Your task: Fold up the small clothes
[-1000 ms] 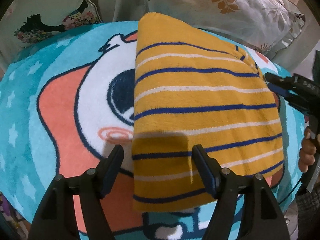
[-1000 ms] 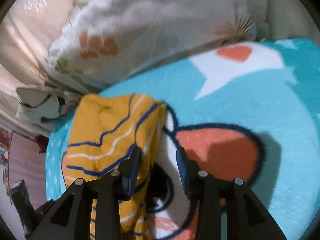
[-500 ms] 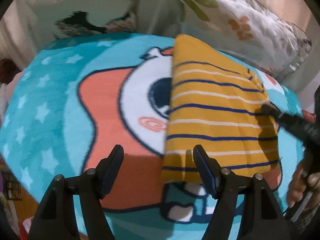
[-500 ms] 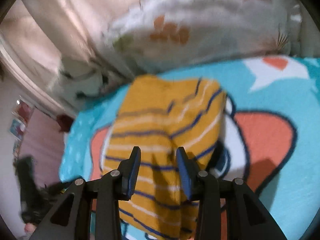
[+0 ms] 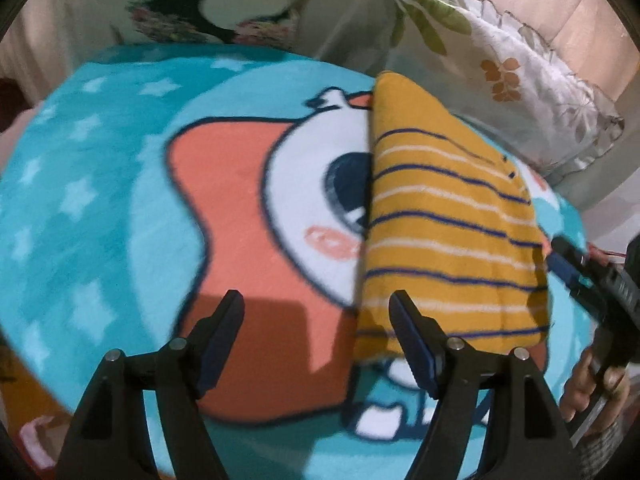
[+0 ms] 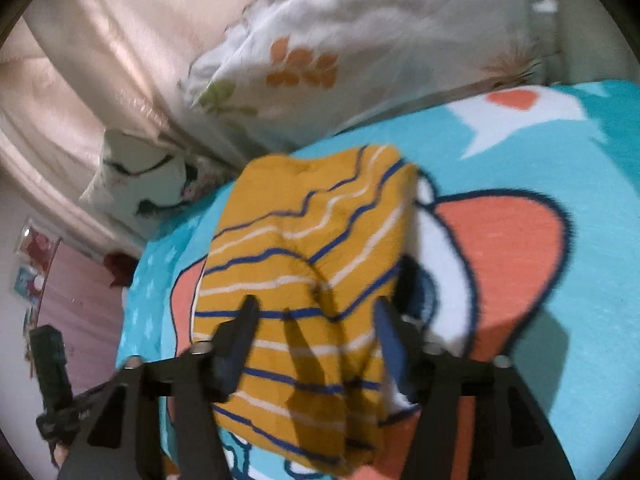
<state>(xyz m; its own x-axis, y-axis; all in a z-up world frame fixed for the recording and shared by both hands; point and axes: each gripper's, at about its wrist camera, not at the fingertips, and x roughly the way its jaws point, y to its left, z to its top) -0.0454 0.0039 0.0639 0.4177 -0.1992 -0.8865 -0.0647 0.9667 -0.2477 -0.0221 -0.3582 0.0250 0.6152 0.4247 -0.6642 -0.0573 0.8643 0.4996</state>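
The striped garment [image 5: 452, 236], mustard yellow with navy and white lines, lies folded into a compact slab right of centre in the left wrist view and at the middle of the right wrist view. It rests flat on the cartoon blanket [image 5: 120, 208], a turquoise fleece printed with stars and a coral and white figure. The blanket fills most of both frames and gives a soft, level bed for folding. Judging by its neat edges, the garment is already doubled over and the fold looks close to done.

The floral pillow [image 5: 516, 76] sits at the upper right of the left wrist view, behind the garment and clear of it, so it does not crowd the work.

The left gripper [image 5: 316, 332], at the bottom of its own view, stands with jaws wide apart and nothing between them. It is off the garment's left edge, over coral print.

The right gripper [image 6: 316, 324] hovers over the near half of the garment at bottom centre of its view. Its jaws have just been opening and hold no cloth, so it seems to be letting the layer settle.
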